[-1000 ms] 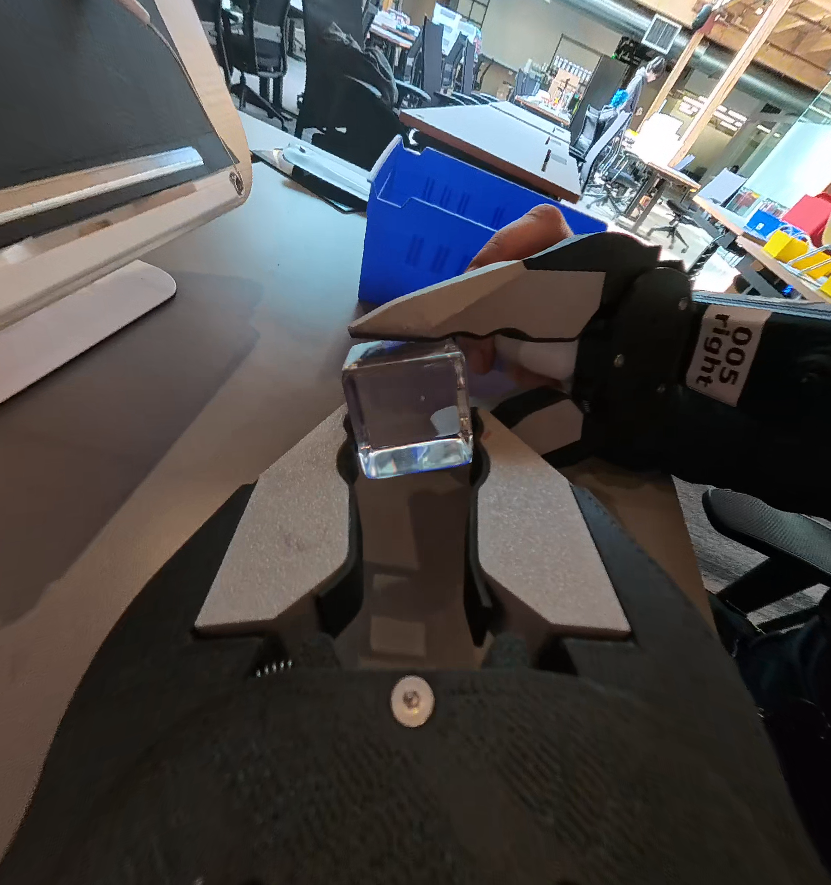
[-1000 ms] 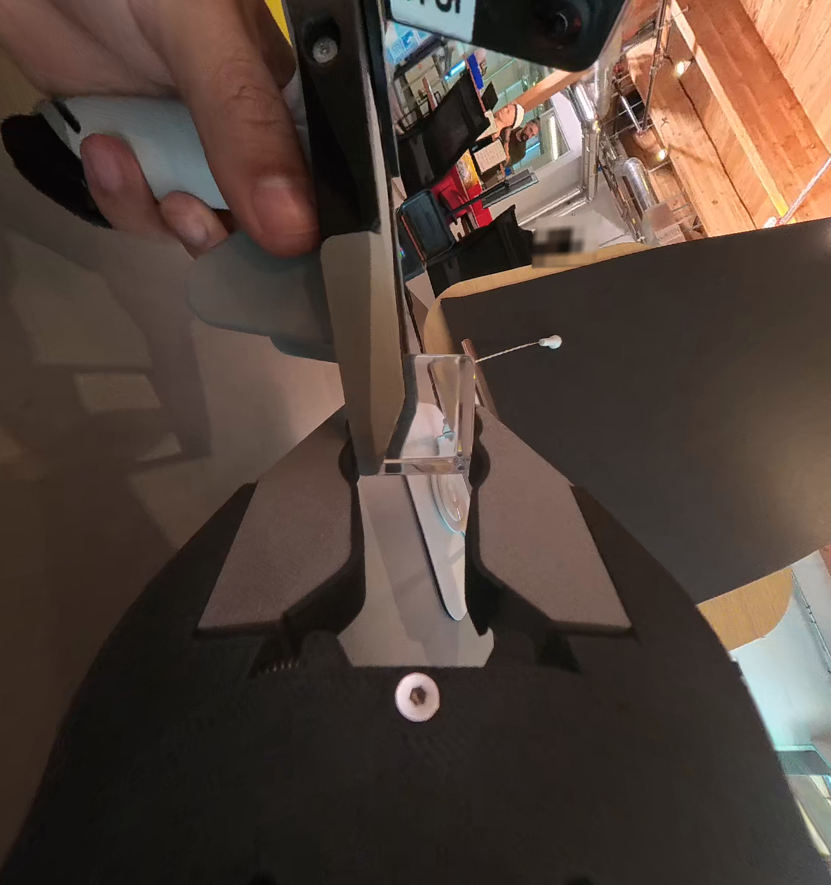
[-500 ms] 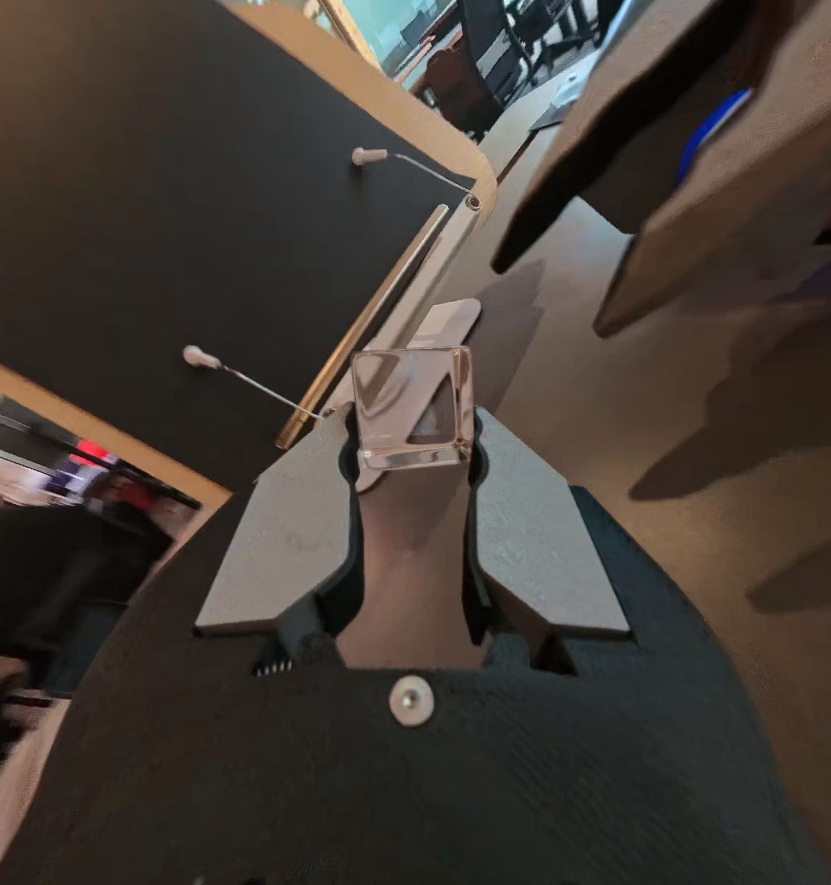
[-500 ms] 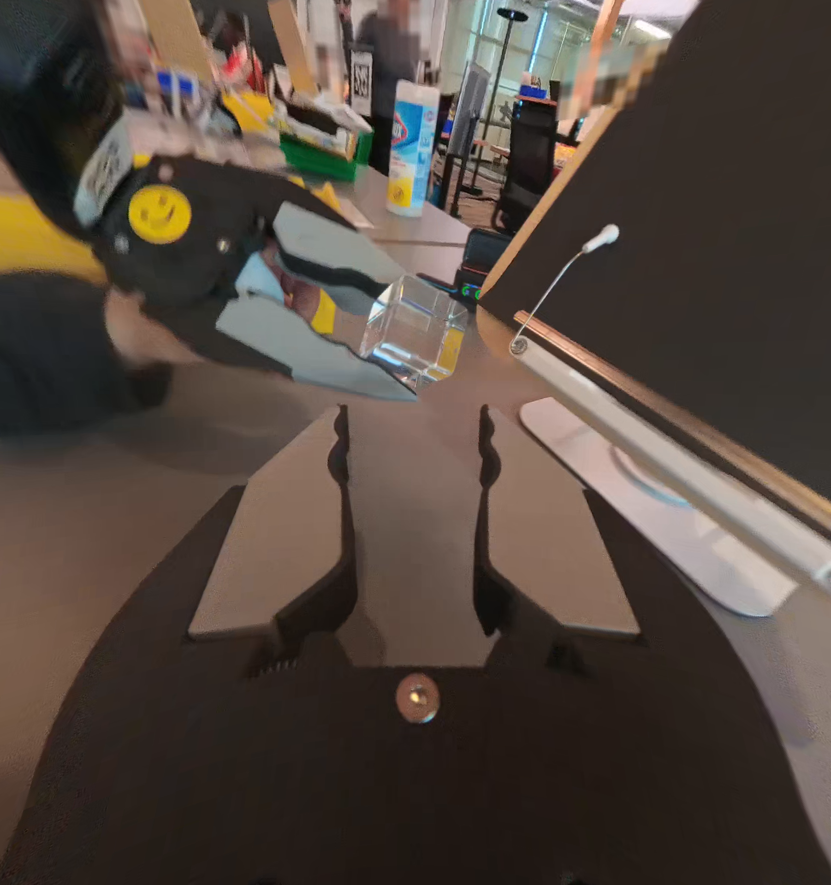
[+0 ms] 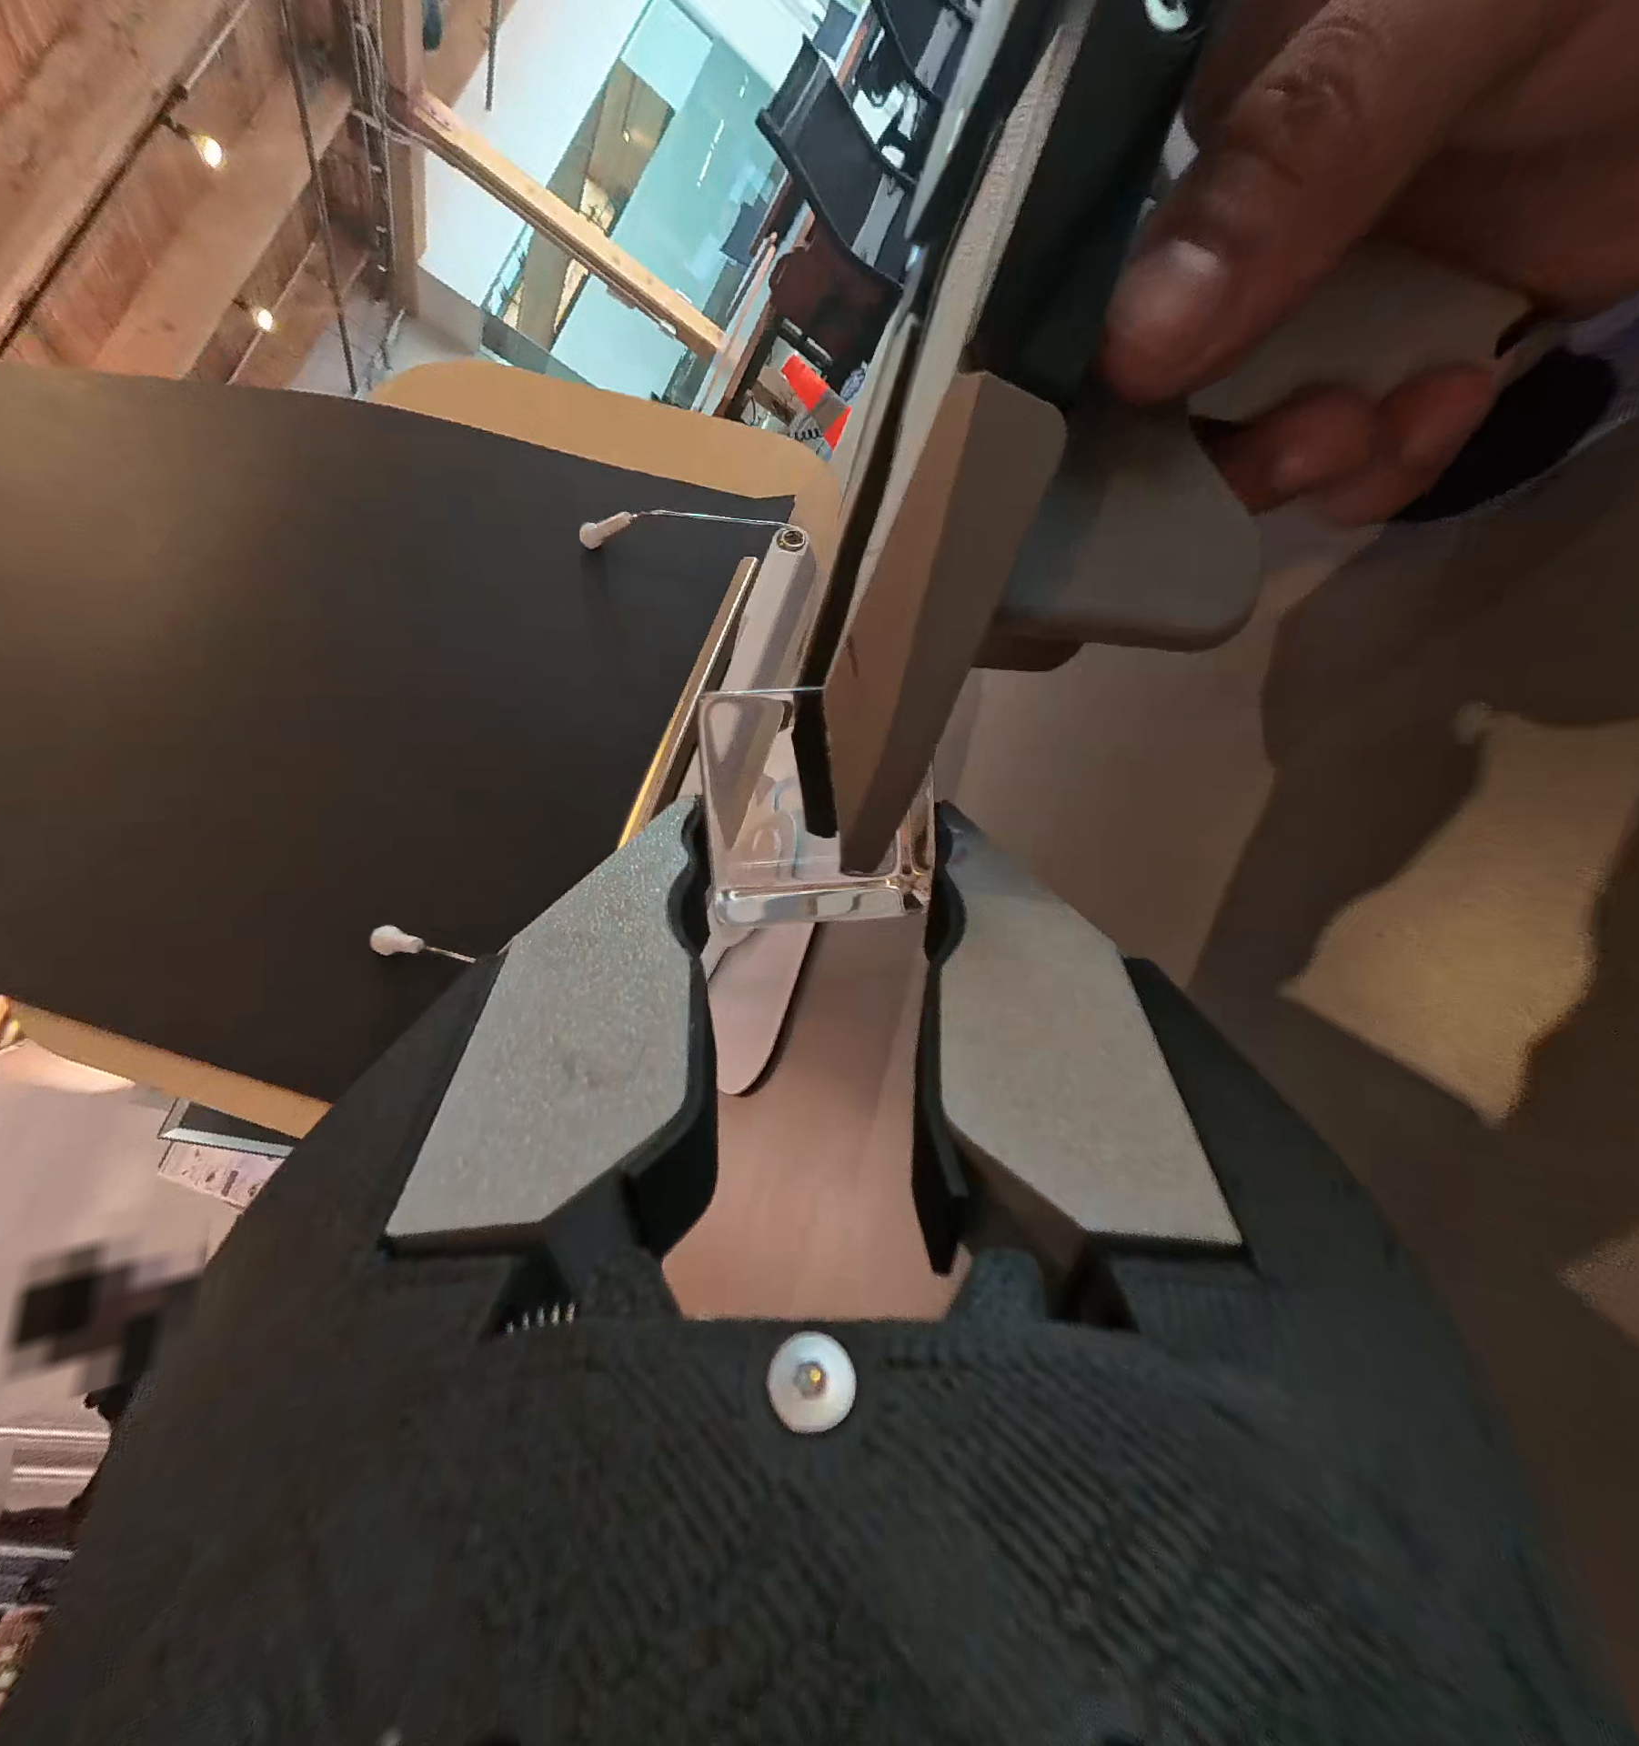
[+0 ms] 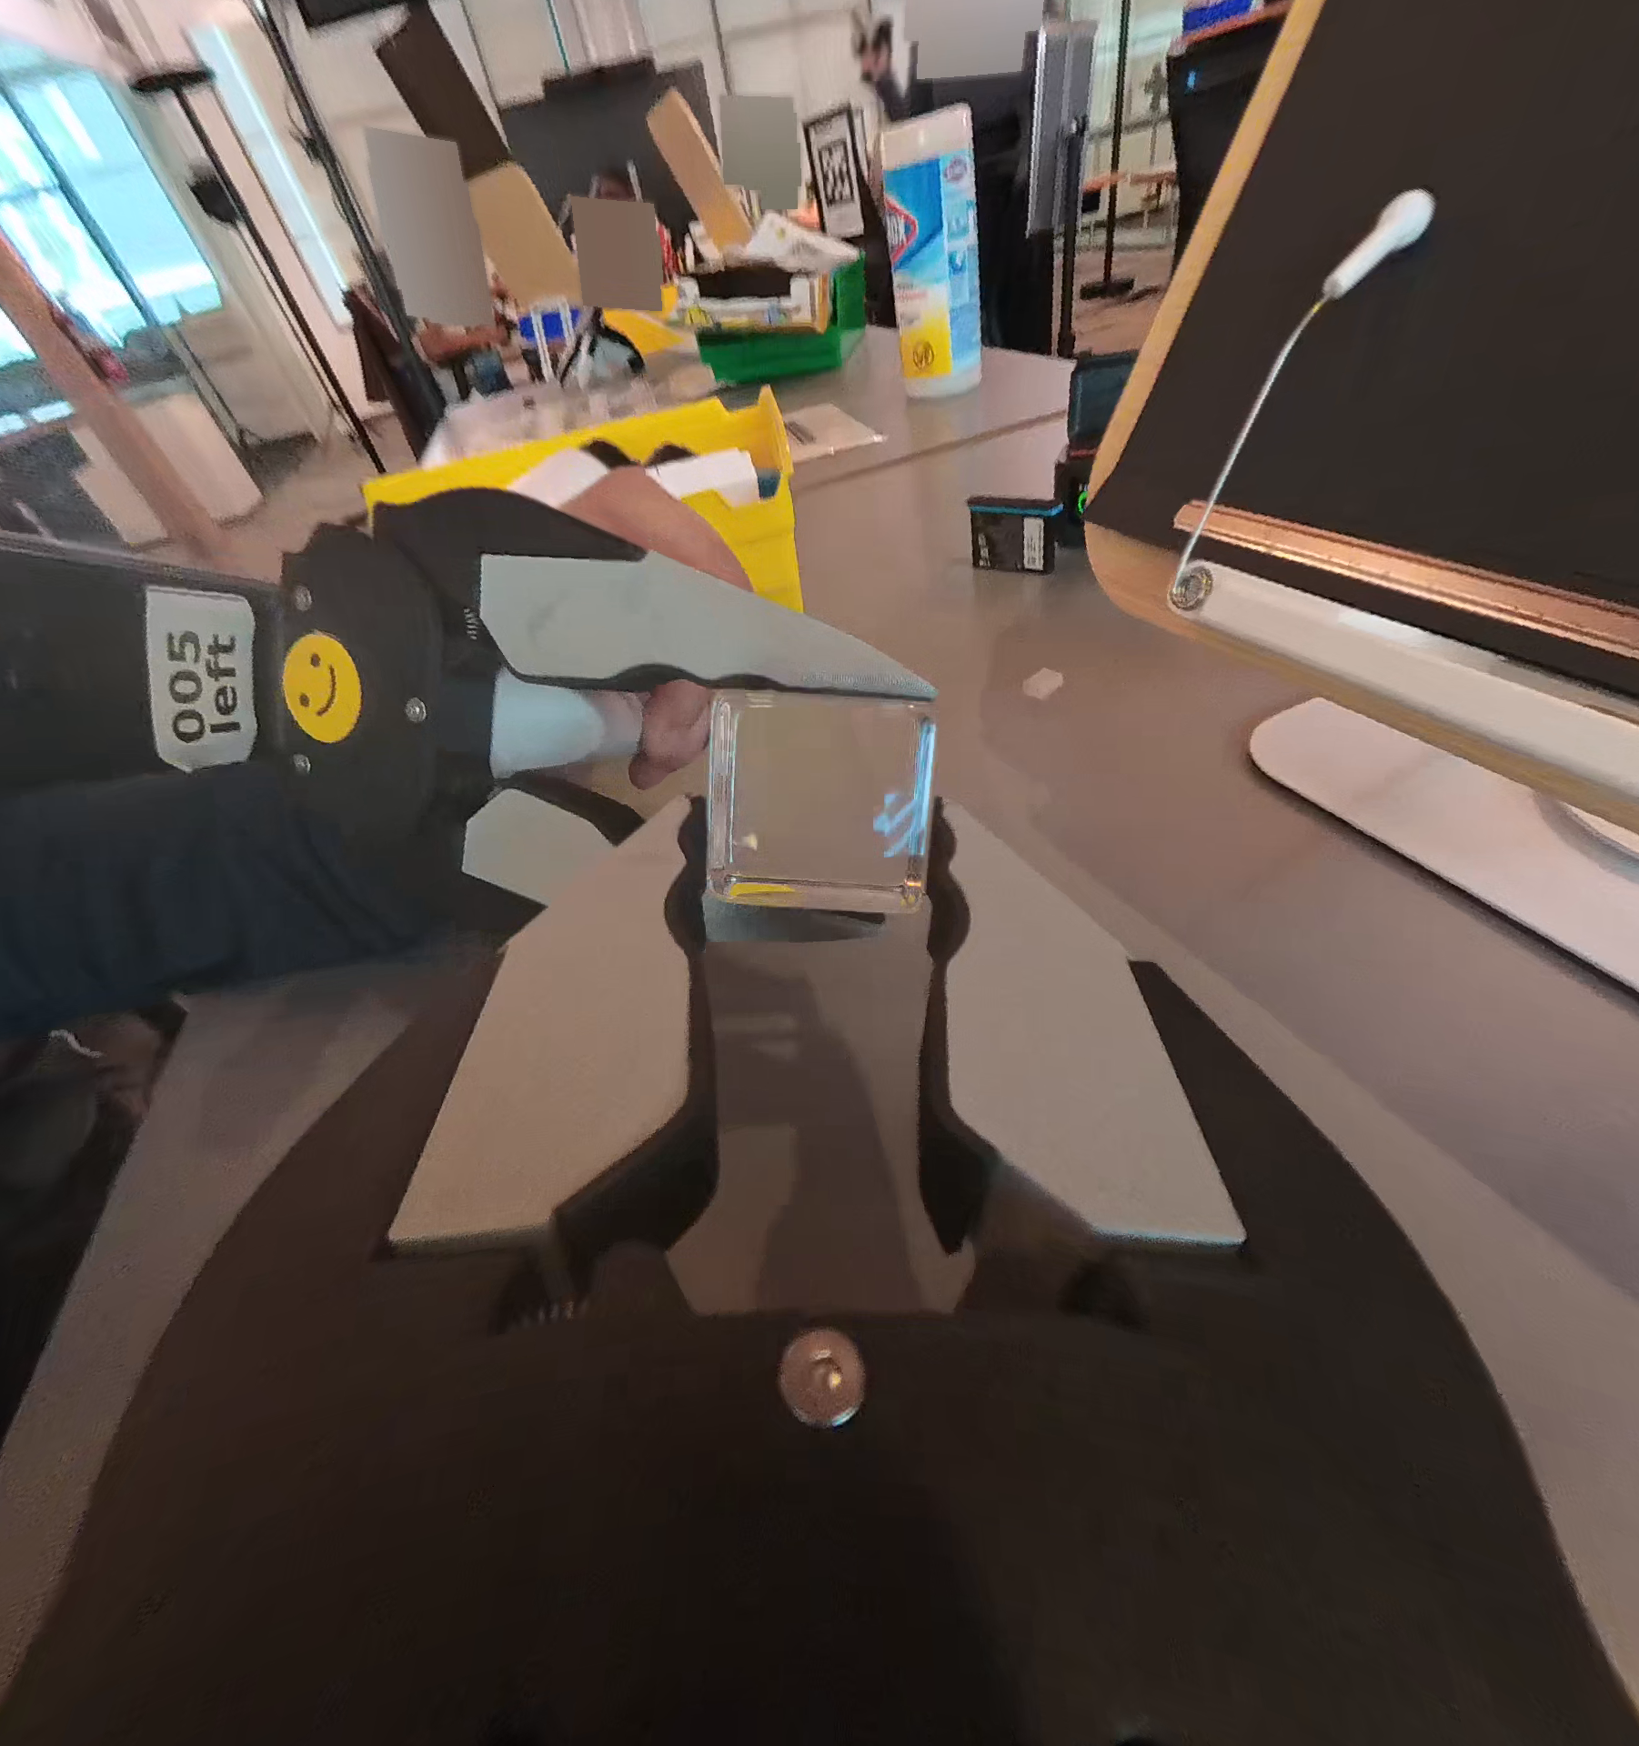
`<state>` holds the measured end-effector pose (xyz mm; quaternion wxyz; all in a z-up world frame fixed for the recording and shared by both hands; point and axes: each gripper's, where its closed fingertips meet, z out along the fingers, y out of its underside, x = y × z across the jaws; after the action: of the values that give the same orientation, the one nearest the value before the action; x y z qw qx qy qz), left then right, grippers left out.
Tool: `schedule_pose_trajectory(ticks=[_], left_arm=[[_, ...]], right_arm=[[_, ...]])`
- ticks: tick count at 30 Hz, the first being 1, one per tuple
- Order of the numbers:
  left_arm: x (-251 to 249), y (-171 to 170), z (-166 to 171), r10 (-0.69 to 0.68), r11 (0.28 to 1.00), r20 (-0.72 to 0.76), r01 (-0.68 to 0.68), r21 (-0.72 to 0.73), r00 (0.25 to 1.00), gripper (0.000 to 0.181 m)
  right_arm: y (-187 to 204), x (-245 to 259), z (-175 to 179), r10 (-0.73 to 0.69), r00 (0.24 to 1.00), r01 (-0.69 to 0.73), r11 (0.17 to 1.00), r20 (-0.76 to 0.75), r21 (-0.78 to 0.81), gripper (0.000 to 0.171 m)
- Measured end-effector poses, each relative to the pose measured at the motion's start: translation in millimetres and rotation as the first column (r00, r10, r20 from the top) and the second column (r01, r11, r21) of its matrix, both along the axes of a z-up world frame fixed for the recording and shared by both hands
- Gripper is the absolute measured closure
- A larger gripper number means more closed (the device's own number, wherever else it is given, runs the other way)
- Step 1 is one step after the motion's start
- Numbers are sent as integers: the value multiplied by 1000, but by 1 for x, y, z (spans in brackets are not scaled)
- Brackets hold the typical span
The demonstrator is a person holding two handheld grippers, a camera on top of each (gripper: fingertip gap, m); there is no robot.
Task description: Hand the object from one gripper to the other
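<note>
A clear glass cube (image 5: 811, 822), with no long axis and faces square to the fingers, sits clamped between the left gripper (image 5: 814, 855) tips. The right gripper (image 6: 816, 855) tips also press its sides. Beyond stands a black board (image 6: 1458, 331).

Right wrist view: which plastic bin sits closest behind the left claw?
The yellow bin, directly behind the left claw holding the clear cube; the green bin stands farther back beside the wipes canister.
</note>
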<state>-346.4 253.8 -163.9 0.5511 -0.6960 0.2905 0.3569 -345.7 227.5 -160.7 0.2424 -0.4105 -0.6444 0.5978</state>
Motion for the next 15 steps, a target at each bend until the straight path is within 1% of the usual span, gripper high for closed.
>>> schedule_pose_trajectory(ticks=[2,4,6,7,8,9,11,13,15], left_arm=[[0,1,-1,-1,1000,53,1,12,999,138],[1,2,-5,-16,1000,214,19,-14,977,134],[0,-1,-1,-46,999,361,51,-5,931,134],[-2,-3,3,-59,998,435,60,11,899,139],[-4,-5,6,-80,997,517,76,28,852,138],[-4,-7,8,-98,995,605,96,36,790,134],[-4,-9,15,-144,988,752,140,70,643,132],[-2,-10,19,-183,978,862,177,111,473,132],[4,-11,14,-174,965,933,242,98,316,131]], right_arm=[[2,0,0,-9,1000,9,999,0,39,129],[11,-2,3,-72,996,78,988,-55,130,129],[25,-4,4,-153,980,182,944,-125,274,129],[33,-4,5,-189,967,240,902,-172,358,128],[39,-4,7,-211,953,287,855,-217,431,128],[42,-3,7,-218,945,314,817,-246,484,128],[43,-2,7,-219,936,340,764,-276,549,128],[41,-1,9,-204,929,355,730,-310,583,128],[36,-1,5,-182,938,331,721,-296,608,128]])
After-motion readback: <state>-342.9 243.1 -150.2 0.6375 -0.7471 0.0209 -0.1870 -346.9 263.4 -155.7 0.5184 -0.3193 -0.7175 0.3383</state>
